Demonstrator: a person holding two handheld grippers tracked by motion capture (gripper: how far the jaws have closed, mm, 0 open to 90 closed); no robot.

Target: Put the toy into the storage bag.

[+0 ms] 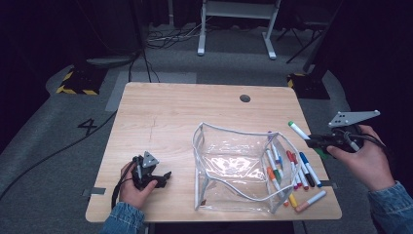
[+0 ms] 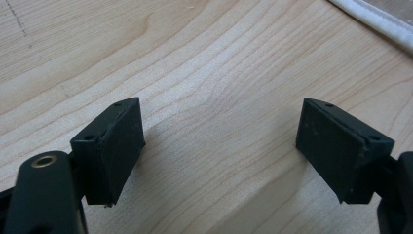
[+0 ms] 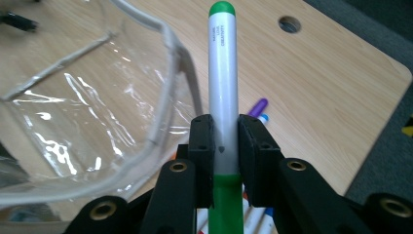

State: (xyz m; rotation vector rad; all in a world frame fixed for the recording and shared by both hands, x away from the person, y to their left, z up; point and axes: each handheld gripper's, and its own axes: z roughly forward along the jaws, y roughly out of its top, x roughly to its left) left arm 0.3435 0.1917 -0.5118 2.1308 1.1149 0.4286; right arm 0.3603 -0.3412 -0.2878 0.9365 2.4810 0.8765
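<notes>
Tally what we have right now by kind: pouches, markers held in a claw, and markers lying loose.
clear pouch: 1
green marker, gripped in the right claw: 1
loose markers beside the pouch: at least 7 (they overlap, so the exact count is unclear)
Total: at least 9

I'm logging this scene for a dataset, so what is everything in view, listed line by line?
table: one, light wood, centre.
pouch: one, clear with white trim, open, right of centre.
green marker: one, white barrel, green ends, clamped in the right gripper above the table's right edge.
loose markers: several, mixed colours, beside the pouch's right side.
hole: one, dark, far edge of the table.
left gripper: one, black, open, near left, resting on the table.
right gripper: one, black, holding the green marker.
</notes>
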